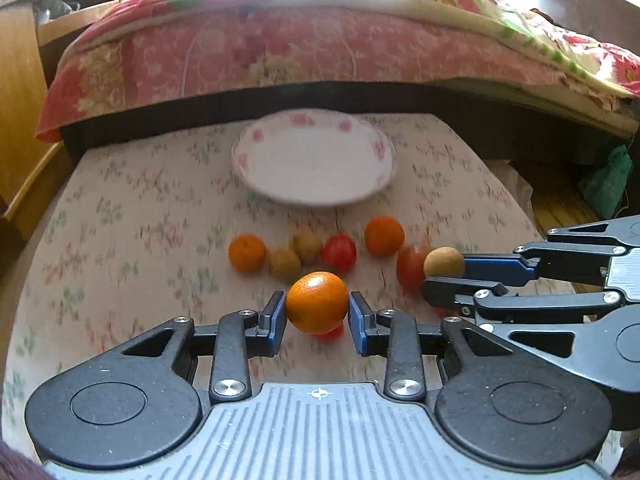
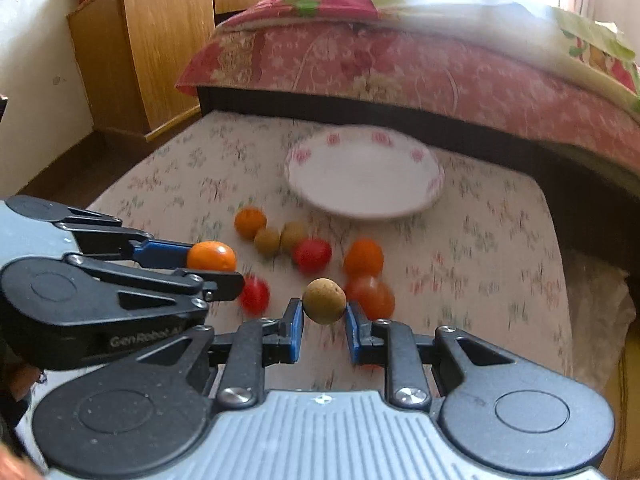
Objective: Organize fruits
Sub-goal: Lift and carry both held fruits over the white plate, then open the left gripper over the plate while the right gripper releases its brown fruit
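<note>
Low at centre of the left wrist view, the left tool (image 1: 317, 307) is clamped on an orange (image 1: 317, 302). At lower centre of the right wrist view, the right tool (image 2: 323, 309) grips a small brown fruit (image 2: 324, 300). Beyond them, loose fruits (image 1: 339, 252) lie on the floral tabletop (image 1: 140, 208) before an empty white plate (image 1: 314, 160).

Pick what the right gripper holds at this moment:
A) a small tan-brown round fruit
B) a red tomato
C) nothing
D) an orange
A: the right gripper is shut on the small tan-brown fruit, lifted clear of the tablecloth; the left gripper has the orange.
</note>
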A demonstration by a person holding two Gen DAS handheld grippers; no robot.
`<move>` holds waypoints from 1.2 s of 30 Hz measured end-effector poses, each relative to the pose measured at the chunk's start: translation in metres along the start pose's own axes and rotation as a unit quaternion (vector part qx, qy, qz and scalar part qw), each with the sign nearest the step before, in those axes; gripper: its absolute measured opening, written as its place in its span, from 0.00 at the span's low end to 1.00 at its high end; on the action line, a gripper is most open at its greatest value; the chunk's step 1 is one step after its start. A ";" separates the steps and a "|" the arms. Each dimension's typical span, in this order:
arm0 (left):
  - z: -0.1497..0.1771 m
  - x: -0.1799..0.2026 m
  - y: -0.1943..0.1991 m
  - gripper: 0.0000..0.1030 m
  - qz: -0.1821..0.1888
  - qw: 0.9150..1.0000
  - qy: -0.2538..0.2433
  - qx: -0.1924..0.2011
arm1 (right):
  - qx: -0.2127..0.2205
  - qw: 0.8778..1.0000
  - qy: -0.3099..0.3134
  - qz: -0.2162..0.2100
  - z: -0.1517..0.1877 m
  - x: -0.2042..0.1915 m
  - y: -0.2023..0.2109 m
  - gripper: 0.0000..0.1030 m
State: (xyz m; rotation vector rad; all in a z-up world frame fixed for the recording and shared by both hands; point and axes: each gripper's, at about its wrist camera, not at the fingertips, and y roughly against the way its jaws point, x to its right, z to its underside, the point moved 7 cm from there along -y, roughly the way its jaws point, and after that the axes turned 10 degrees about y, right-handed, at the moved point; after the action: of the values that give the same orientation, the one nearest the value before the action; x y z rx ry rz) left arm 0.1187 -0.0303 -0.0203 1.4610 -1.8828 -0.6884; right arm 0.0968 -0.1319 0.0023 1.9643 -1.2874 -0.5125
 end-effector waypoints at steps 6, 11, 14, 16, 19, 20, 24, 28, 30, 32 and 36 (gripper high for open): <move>-0.031 -0.003 -0.027 0.40 -0.014 1.000 -0.004 -0.002 | 0.002 1.000 -0.008 -0.004 -0.030 0.024 -0.025 0.26; -0.055 0.000 -0.050 0.40 -0.024 1.000 -0.003 -0.003 | -0.002 1.000 -0.019 -0.006 -0.047 0.044 -0.050 0.26; -0.067 -0.002 -0.061 0.39 -0.033 0.999 -0.003 -0.003 | -0.003 1.000 -0.019 -0.002 -0.056 0.053 -0.061 0.26; -0.073 -0.003 -0.067 0.39 -0.037 0.999 -0.001 -0.003 | -0.001 1.000 -0.019 -0.001 -0.062 0.059 -0.069 0.26; -0.079 -0.004 -0.079 0.38 -0.046 0.999 -0.003 -0.009 | -0.004 1.000 -0.014 -0.003 -0.068 0.063 -0.080 0.26; -0.080 -0.005 -0.083 0.38 -0.049 0.999 -0.003 -0.011 | -0.005 1.000 -0.015 -0.003 -0.069 0.066 -0.085 0.26; -0.084 -0.006 -0.095 0.38 -0.054 0.998 0.000 -0.018 | -0.011 1.000 -0.015 -0.005 -0.070 0.071 -0.098 0.26; -0.086 -0.007 -0.103 0.39 -0.062 0.998 -0.001 -0.019 | -0.015 1.000 -0.021 -0.010 -0.070 0.075 -0.108 0.26; -0.088 -0.008 -0.105 0.39 -0.060 0.998 0.004 -0.019 | -0.013 1.000 -0.026 -0.011 -0.070 0.077 -0.111 0.26; -0.088 -0.008 -0.106 0.39 -0.060 0.998 0.006 -0.019 | -0.013 0.999 -0.028 -0.014 -0.070 0.078 -0.113 0.27; -0.088 -0.009 -0.108 0.39 -0.063 0.998 0.008 -0.020 | -0.012 0.999 -0.029 -0.010 -0.071 0.080 -0.115 0.27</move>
State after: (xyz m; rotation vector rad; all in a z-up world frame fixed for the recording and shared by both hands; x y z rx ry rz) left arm 0.2549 -0.0487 -0.0440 1.5653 -1.7663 -0.7661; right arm 0.2487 -0.1517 -0.0324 1.9572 -1.2929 -0.5971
